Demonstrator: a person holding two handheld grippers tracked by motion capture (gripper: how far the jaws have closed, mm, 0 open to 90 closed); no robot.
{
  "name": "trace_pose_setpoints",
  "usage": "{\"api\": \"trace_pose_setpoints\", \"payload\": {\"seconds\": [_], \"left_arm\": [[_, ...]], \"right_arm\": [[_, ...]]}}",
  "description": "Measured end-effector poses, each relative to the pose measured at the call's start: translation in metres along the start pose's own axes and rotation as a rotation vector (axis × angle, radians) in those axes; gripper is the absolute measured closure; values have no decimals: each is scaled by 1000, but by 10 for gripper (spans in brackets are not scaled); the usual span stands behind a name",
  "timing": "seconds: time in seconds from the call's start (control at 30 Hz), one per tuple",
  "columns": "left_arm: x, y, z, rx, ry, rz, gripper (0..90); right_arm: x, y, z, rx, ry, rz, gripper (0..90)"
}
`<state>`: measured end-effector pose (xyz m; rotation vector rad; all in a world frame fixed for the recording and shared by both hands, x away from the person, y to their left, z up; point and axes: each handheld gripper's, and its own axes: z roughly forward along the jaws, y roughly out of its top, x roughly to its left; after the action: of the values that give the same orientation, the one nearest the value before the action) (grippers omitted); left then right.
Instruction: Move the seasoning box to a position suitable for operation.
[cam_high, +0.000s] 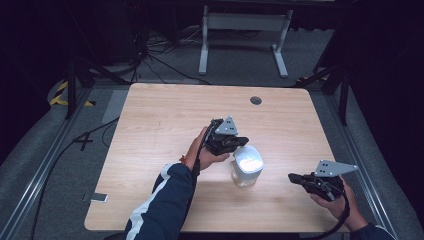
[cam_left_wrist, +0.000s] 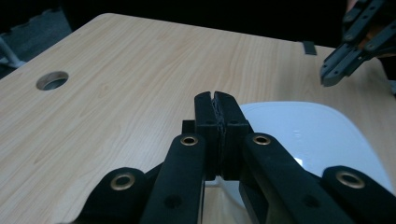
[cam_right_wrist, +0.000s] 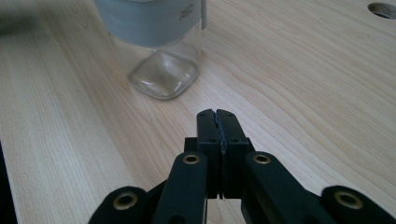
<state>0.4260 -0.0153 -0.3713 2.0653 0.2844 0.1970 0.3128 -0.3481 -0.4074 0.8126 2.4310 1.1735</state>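
A clear glass jar (cam_high: 247, 169) with a white, rounded-square lid (cam_left_wrist: 308, 135) stands on the wooden table (cam_high: 160, 125), right of the middle. My left gripper (cam_high: 243, 141) hovers at the lid's left edge. Its jaws (cam_left_wrist: 216, 100) are pressed together with nothing between them. My right gripper (cam_high: 292, 177) is held low to the right of the jar, a short gap away, and points toward it. It too is shut and empty (cam_right_wrist: 217, 116), with the jar's glass base (cam_right_wrist: 163, 77) ahead of it. The right gripper (cam_left_wrist: 332, 74) also appears beyond the lid in the left gripper view.
A round cable hole (cam_high: 255, 100) sits near the table's far edge. A small flat silvery thing (cam_high: 95, 198) lies by the front left corner. Beyond the table stand a white desk frame (cam_high: 245, 22) and cables on the floor. Bare wood lies left of the jar.
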Motion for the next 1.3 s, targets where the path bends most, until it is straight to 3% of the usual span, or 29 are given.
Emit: {"api": "trace_pose_setpoints", "payload": {"seconds": [0.2,0.5,0.73,1.0,1.3], "left_arm": [[-3,-2,4,50,-7,24,897],[1,-4,3,44,7,6,897],[3,-5,5,39,13,0,898],[4,-7,5,32,14,-10,897],[5,-7,5,28,5,-17,895]], "right_arm": [[3,6,5,17,9,-15,895],[7,19,7,-3,22,-27,895],[18,47,15,-39,63,-60,896],[28,67,29,-32,93,-91,897],[32,73,38,-8,101,-100,897]]}}
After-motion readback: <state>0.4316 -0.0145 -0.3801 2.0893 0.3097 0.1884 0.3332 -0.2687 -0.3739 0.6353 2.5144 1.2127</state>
